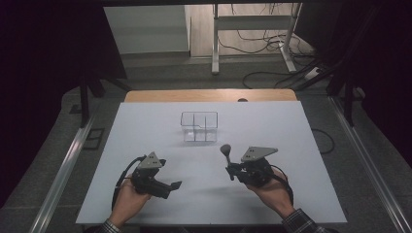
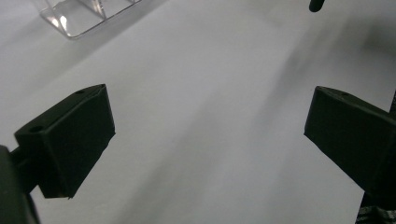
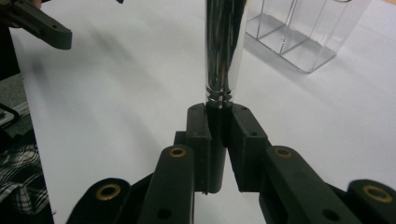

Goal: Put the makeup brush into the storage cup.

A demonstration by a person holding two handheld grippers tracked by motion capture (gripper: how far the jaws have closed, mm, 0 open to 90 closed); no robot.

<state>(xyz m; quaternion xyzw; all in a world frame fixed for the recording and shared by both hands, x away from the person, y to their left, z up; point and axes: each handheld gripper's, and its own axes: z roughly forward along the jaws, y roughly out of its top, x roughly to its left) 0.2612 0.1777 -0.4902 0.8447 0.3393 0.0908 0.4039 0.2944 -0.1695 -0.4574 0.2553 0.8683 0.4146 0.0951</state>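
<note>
Held upright in the right gripper (image 3: pixel 218 122), a slim brush with a shiny chrome handle and black base (image 3: pixel 223 56) stood above the white table sheet (image 1: pixel 145 131) on the person's near right; both jaws were clenched on its black lower end in the right gripper view. In the high view the same tool's rounded dark head (image 1: pixel 225 149) rose just above that gripper (image 1: pixel 232 171), which the right hand (image 1: pixel 272 191) gripped from behind. On the near left, the left gripper (image 1: pixel 171 186) lay low over the sheet in the left hand (image 1: pixel 127 200), its two black jaws released and spread wide with only bare white surface between them. Farther off, near the middle of the sheet and well apart from both grippers, stood a clear plastic organiser box with inner dividers (image 1: pixel 199 126). Beyond it ran the wooden table edge (image 1: pixel 209 95).
</note>
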